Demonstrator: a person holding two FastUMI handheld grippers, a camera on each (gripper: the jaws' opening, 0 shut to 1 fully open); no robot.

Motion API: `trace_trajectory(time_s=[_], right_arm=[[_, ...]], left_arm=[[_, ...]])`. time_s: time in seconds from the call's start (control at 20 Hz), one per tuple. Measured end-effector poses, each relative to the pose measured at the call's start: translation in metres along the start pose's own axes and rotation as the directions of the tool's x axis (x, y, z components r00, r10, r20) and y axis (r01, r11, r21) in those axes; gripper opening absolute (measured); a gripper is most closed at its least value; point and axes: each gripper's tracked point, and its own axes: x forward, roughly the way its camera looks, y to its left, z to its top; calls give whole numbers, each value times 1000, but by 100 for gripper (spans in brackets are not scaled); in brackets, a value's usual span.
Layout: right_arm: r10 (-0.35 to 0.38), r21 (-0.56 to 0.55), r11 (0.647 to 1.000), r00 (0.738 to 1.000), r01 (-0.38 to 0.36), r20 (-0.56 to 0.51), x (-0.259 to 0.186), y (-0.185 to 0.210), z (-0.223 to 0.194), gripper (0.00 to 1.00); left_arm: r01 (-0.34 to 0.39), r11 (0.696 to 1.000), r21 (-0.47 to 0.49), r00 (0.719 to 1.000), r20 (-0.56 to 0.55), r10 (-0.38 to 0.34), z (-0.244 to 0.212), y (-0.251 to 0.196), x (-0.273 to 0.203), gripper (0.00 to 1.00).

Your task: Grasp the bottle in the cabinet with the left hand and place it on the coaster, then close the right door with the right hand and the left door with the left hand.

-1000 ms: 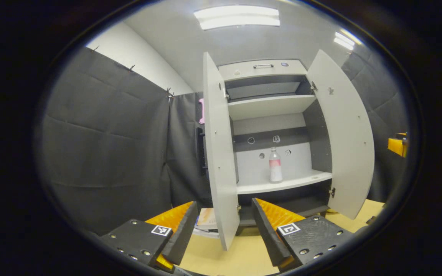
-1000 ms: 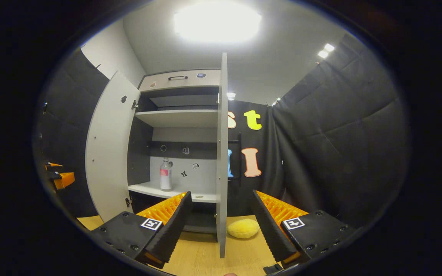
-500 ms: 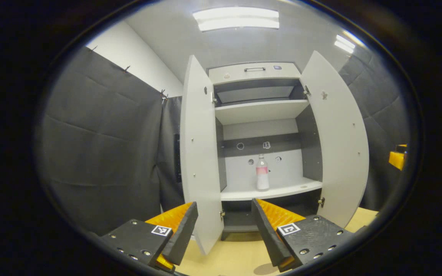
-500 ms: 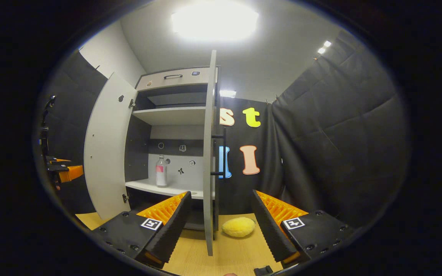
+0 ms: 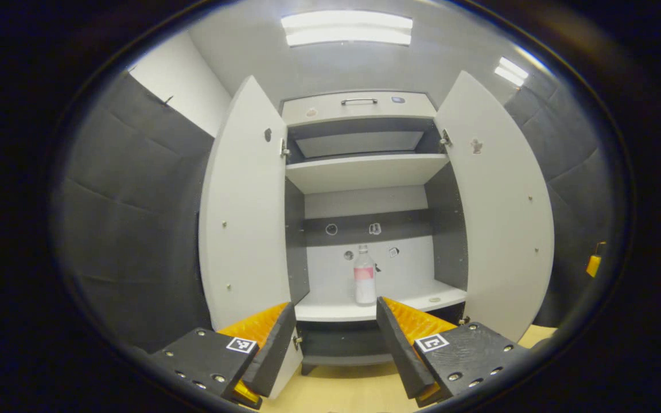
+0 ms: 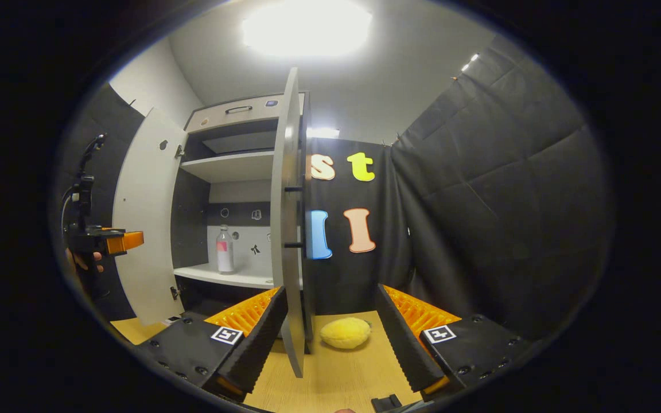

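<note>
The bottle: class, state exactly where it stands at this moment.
In the left gripper view the bottle stands upright on the cabinet's lower shelf, near the back wall, between the two open doors. In the right gripper view it stands left of the right door.

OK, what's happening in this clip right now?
A person holds a tool in each hand, facing an open cabinet. The bottle stands upright on the lower shelf, untouched. The left tool points at it with fingers apart and empty. The right tool is also open, by the right door. Both doors are open; a yellow object lies on the table.
</note>
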Motion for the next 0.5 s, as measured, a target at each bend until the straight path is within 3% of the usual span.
trace_trajectory(time_s=[0.35,0.5], right_arm=[[-79,-49,996,997,80,19,10,-4,3,95],[-119,-55,991,993,120,22,13,-6,4,98]], left_arm=[[98,995,-30,995,8,-98,-6,-21,85,84],[140,989,-50,990,-2,-140,-13,-29,123,84]])
